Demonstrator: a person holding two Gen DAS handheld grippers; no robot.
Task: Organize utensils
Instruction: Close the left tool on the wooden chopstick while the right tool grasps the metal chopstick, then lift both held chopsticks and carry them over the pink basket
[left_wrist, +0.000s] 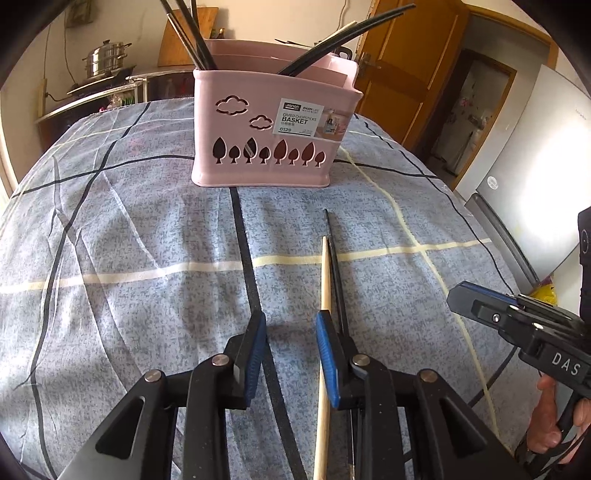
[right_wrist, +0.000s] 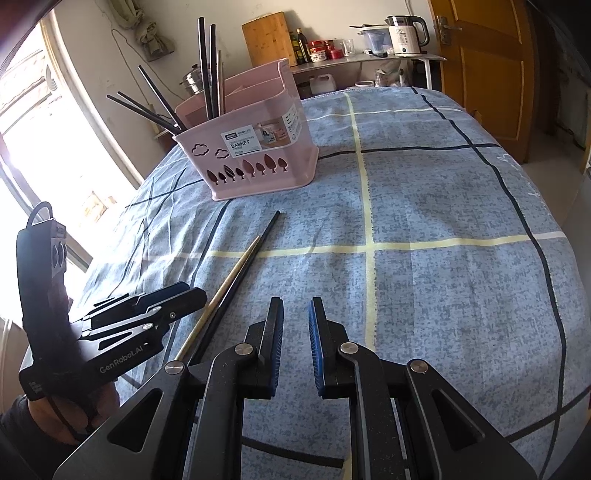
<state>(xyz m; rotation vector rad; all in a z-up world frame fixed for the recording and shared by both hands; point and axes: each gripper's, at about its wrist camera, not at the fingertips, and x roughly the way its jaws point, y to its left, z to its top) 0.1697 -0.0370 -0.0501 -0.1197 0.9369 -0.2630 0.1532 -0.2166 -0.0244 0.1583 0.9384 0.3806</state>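
Note:
A pink divided chopsticks basket (left_wrist: 273, 136) stands on the blue checked tablecloth and holds several black chopsticks (left_wrist: 192, 33); it also shows in the right wrist view (right_wrist: 258, 162). A wooden chopstick (left_wrist: 325, 280) and a black chopstick (left_wrist: 334, 258) lie side by side on the cloth, also in the right wrist view, wooden (right_wrist: 225, 288) and black (right_wrist: 251, 262). My left gripper (left_wrist: 291, 325) is open and empty, low over the cloth, its right finger beside the two chopsticks. My right gripper (right_wrist: 295, 314) is open and empty, to the right of them.
The table (right_wrist: 443, 258) is covered by the checked cloth. Behind it stand a shelf with a kettle (right_wrist: 406, 35), jars and a cutting board (right_wrist: 267, 37), a steamer pot (left_wrist: 105, 59), a wooden door (left_wrist: 402, 70) and a fridge (left_wrist: 535, 177) at the right.

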